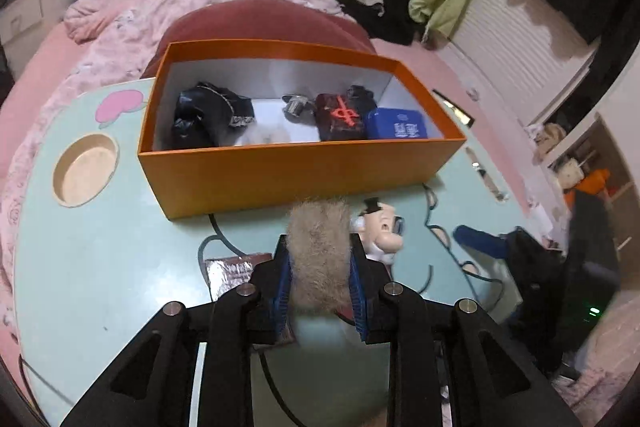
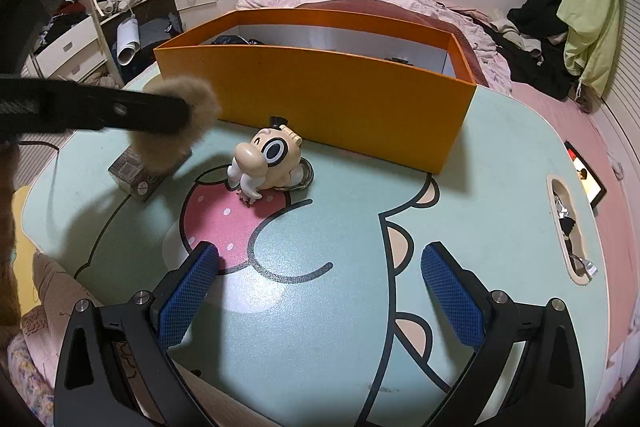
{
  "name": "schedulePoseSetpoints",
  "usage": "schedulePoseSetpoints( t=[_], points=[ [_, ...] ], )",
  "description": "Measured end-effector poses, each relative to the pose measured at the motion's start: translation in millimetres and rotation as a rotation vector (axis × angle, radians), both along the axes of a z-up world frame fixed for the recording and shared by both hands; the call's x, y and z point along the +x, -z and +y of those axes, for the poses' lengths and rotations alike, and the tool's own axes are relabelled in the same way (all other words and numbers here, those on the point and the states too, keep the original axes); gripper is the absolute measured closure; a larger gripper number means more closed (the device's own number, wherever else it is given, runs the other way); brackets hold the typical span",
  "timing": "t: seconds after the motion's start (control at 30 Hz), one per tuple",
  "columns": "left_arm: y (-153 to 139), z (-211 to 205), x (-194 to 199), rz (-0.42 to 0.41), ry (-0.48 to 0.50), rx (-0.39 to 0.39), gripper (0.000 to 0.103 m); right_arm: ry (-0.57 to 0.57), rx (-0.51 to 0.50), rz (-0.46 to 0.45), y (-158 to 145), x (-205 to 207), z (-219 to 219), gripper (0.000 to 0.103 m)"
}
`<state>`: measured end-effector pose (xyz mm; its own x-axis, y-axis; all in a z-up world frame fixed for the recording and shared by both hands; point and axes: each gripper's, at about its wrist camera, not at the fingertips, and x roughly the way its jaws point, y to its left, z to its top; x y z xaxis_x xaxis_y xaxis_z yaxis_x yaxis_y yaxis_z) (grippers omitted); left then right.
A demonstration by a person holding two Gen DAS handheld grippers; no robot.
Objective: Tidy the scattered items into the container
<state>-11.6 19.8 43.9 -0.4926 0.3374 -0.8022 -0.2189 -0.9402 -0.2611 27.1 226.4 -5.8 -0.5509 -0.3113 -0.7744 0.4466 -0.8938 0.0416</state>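
Note:
My left gripper (image 1: pixel 319 247) is shut on a tan furry pom-pom (image 1: pixel 318 255) and holds it above the table, short of the orange box (image 1: pixel 296 171). The right wrist view shows the pom-pom (image 2: pixel 182 129) in the left gripper over a small dark carton (image 2: pixel 138 173). A cartoon figurine with a top hat (image 2: pixel 266 159) stands on the table in front of the orange box (image 2: pixel 340 107); it also shows in the left wrist view (image 1: pixel 382 227). My right gripper (image 2: pixel 320 291) is open and empty, low over the table. The box holds a black pouch (image 1: pixel 212 115), a dark case (image 1: pixel 340 117) and a blue box (image 1: pixel 398 123).
The mint cartoon table (image 2: pixel 480 187) has a round cup hole (image 1: pixel 86 169) at the left and a slot (image 2: pixel 570 231) at the right. The dark carton (image 1: pixel 234 273) lies under my left gripper. A phone (image 2: pixel 586 175) sits off the right edge. A pink bed with clothes lies behind.

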Motion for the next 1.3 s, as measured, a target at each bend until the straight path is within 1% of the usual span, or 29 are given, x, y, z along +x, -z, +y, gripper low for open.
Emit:
schedulePoseSetpoints(
  t=[0.07, 0.17, 0.2, 0.23, 0.27, 0.3, 0.37, 0.47, 0.6, 0.67, 0.7, 0.73, 0.77, 0.87, 0.9, 0.97, 1.03, 1.13, 1.2, 1.3],
  points=[
    [-3.4, -2.6, 5.1, 0.024, -0.017, 0.013, 0.052, 0.001, 0.000, 0.000, 0.0, 0.3, 0.1, 0.002],
    [-20.2, -15.0, 18.6, 0.108, -0.032, 0.054, 0.036, 0.001, 0.000, 0.000, 0.0, 0.4, -0.2, 0.002],
    [-24.8, -19.8, 25.4, 0.136, -0.043, 0.056, 0.033, 0.001, 0.000, 0.000, 0.1, 0.5, -0.1, 0.002],
    [-28.0, -24.3, 31.1, 0.160, -0.055, 0.050, 0.026, 0.001, 0.001, 0.000, 0.1, 0.5, 0.0, 0.002],
    [-29.1, -28.3, 36.0, 0.177, -0.066, 0.039, 0.019, 0.002, 0.001, 0.001, 0.3, 0.5, 0.5, 0.002],
    [-28.5, -31.7, 42.7, 0.192, -0.077, 0.022, 0.017, 0.002, 0.001, 0.001, 0.2, 0.6, 0.0, 0.002],
    [-20.9, -36.7, 56.4, 0.204, -0.095, -0.039, 0.012, 0.002, 0.000, 0.001, 0.4, 0.6, 0.5, 0.002],
    [-2.6, -41.0, 69.0, 0.184, -0.111, -0.098, 0.012, 0.002, 0.000, 0.001, 0.4, 0.8, 0.2, 0.002],
    [22.1, -40.9, 71.3, 0.136, -0.098, -0.115, 0.012, 0.026, 0.000, -0.004, 0.7, -1.1, 0.9, 0.002],
    [29.9, -36.4, 71.8, 0.140, -0.094, -0.165, 0.011, 0.034, -0.031, -0.013, -3.9, -5.2, 6.3, 0.002],
    [31.5, -33.5, 72.3, 0.151, -0.095, -0.201, 0.010, 0.039, -0.053, -0.009, -9.3, -8.3, 8.8, 0.002],
    [33.8, -30.0, 72.3, 0.154, -0.097, -0.238, 0.008, 0.057, -0.087, 0.006, -19.2, -13.1, 12.3, 0.002],
    [35.1, -27.3, 71.7, 0.160, -0.102, -0.263, 0.000, 0.067, -0.112, 0.017, -29.0, -16.6, 13.7, 0.002],
    [35.9, -28.5, 68.6, 0.171, -0.132, -0.259, 0.000, 0.052, -0.189, 0.030, -64.8, -38.4, 3.2, 0.004],
    [35.4, -28.9, 68.3, 0.173, -0.135, -0.258, 0.000, 0.045, -0.209, 0.015, -74.8, -48.9, -5.4, 0.007],
    [35.2, -28.9, 68.6, 0.175, -0.135, -0.257, 0.000, 0.033, -0.244, -0.049, -83.3, -68.8, -24.0, 0.014],
    [35.4, -27.9, 68.4, 0.175, -0.135, -0.257, 0.000, 0.019, -0.279, -0.140, -81.9, -93.9, -43.3, 0.027],
    [35.3, -27.9, 68.4, 0.176, -0.135, -0.257, 0.000, 0.048, -0.257, -0.250, -69.0, -126.2, -69.5, 0.037],
    [35.4, -28.2, 68.4, 0.176, -0.135, -0.256, 0.000, 0.055, -0.234, -0.318, -55.0, -143.3, -84.9, 0.039],
    [35.7, -28.3, 68.4, 0.176, -0.135, -0.255, 0.000, 0.073, -0.195, -0.371, -41.6, -152.6, -92.6, 0.039]
  ],
)
